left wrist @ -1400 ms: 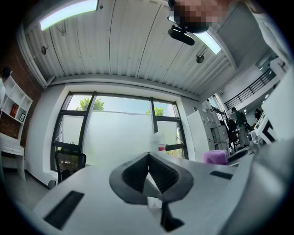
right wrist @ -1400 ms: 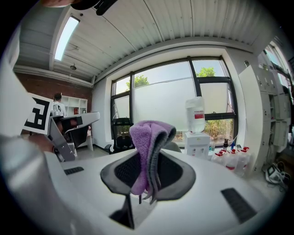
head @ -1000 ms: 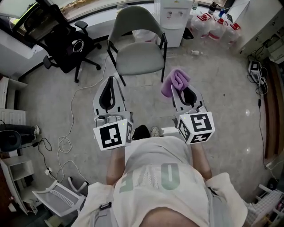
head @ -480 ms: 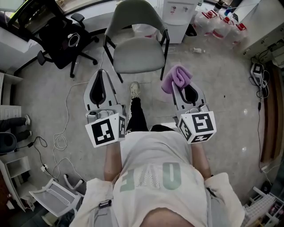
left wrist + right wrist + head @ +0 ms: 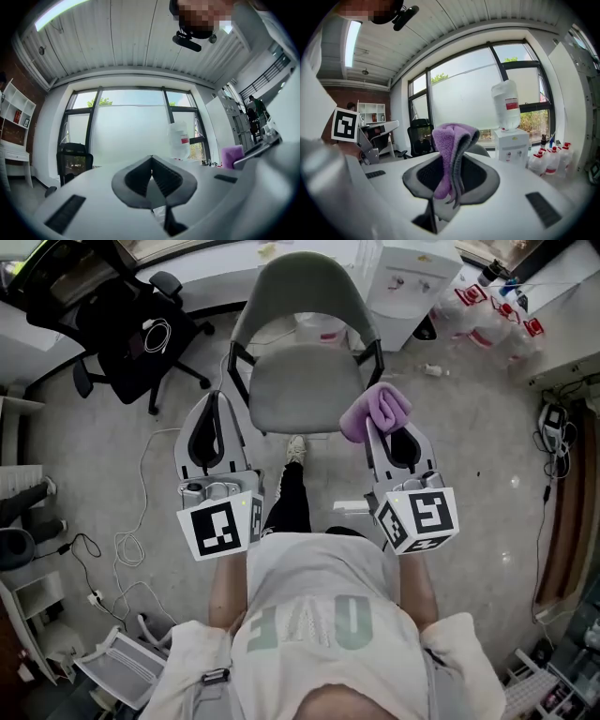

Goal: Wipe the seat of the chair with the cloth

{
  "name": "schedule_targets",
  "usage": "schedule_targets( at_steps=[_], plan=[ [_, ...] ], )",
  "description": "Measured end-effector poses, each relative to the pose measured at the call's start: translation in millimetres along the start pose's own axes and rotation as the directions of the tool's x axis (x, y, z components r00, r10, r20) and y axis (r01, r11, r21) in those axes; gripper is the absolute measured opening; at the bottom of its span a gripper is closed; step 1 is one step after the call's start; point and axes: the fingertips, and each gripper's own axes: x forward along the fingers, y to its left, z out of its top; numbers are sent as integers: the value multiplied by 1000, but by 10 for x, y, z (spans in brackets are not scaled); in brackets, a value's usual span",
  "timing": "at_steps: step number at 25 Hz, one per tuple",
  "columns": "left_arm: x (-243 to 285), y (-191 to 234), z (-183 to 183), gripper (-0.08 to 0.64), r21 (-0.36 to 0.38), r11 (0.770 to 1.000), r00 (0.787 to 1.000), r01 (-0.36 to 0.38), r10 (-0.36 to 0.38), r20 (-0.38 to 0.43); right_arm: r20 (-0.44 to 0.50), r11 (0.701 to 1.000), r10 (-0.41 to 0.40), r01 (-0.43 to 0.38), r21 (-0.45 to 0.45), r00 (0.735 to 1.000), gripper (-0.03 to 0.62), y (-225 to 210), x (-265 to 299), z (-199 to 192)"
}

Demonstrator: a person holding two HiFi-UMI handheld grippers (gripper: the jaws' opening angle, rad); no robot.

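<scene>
From where I stand, the pale grey floor carries a grey chair just ahead of the left gripper and right gripper, between them. A black office chair stands beyond the left one and a white cable trails outside it. Water bottles cluster well past the right.

Both arms reach forward, left tongs pressed together, empty, beside right tongs clamping the cloth.
</scene>
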Motion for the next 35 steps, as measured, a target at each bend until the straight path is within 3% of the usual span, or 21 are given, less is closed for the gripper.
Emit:
schedule_targets(
  at_steps=[5,10,15,31,33,35],
  plan=[
    [1042,347,-94,14,-6,999,998,53,-53,13,-48,998,-22,19,-63,999,89,-201,1050,263],
    [1899,559,-71,14,-17,994,993,106,-105,50,-59,998,-70,70,-5,996,89,-401,1791,523],
    [2375,677,-361,14,-37,994,994,107,-108,-28,-78,995,-88,92,46,993,89,-513,2240,657],
    [2875,646,-325,14,-31,998,998,59,-58,34,-129,998,28,-21,60,991,89,-675,2801,607],
    [2911,640,-394,12,-56,997,999,50,-50,-2,-176,994,81,-67,86,981,89,-623,2898,491],
    [2934,650,-506,14,-55,997,997,46,-49,-55,-253,980,165,-130,149,953,89,-510,3030,297]
  ],
)
